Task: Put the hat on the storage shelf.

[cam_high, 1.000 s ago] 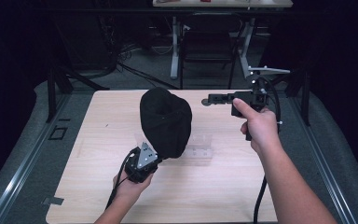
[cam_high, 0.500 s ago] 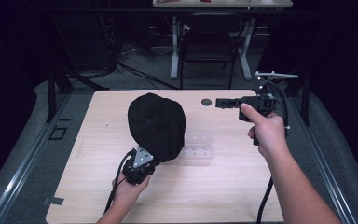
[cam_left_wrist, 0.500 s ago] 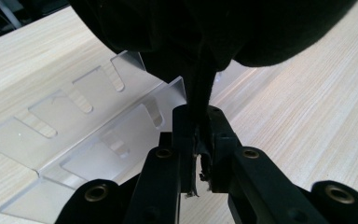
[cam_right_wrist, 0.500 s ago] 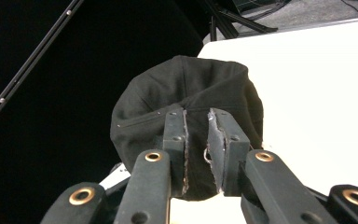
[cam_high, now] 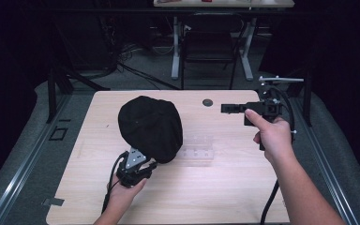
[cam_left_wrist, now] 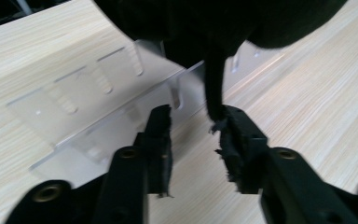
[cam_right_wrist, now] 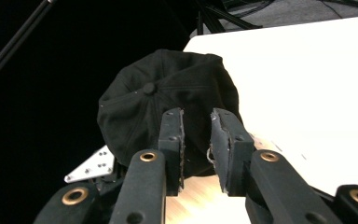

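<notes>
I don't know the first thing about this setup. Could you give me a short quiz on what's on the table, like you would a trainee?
1. True or false: the right tongs are gripping the black cap.
2. What lies on the table under the cap's near edge? A) a clear plastic rack B) a red bowl C) a book
3. Fill in: the hand nearest the cap is the person's ____ hand.

Key: 1 false, they are held apart from it with nothing between them; 2 A; 3 left, the left hand.
</notes>
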Demonstrator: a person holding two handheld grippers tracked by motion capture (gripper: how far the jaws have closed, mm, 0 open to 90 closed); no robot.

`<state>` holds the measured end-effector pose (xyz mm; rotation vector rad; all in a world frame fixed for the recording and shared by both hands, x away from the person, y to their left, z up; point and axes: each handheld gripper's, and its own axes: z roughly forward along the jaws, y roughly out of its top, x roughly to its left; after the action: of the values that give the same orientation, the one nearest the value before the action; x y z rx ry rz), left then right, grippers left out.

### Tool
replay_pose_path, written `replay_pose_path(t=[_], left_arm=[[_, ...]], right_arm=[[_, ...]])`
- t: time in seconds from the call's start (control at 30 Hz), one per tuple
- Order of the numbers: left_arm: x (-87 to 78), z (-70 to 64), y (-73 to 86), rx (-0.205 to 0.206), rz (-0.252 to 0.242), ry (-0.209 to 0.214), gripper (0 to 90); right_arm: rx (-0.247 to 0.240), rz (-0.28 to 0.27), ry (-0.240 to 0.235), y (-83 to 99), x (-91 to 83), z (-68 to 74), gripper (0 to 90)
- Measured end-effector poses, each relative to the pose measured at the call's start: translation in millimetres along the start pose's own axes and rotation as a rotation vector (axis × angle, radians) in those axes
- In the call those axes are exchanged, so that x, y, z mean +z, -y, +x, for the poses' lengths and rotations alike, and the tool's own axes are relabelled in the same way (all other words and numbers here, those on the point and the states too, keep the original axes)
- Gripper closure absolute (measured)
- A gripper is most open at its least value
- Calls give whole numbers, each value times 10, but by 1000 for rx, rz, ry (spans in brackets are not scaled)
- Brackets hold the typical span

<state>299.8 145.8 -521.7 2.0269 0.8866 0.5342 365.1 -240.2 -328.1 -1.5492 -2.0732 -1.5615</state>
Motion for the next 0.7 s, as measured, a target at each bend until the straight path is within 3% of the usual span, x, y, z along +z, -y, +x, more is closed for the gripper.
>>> replay_pose_path(t=[0.03,0.2,0.5,0.7], left_arm=[[-29,26,32,9,-1,-4,578],[-138,118,142,-37,-13,-26,473],[-290,257,255,-79,7,-48,401],[-291,273,372,-77,15,-65,396]], right_arm=[[-1,-3,6,14,-1,0,735],[-28,16,58,88,-20,-29,699],[-86,44,157,279,-42,-92,654],[-144,59,240,465,-46,-144,610]])
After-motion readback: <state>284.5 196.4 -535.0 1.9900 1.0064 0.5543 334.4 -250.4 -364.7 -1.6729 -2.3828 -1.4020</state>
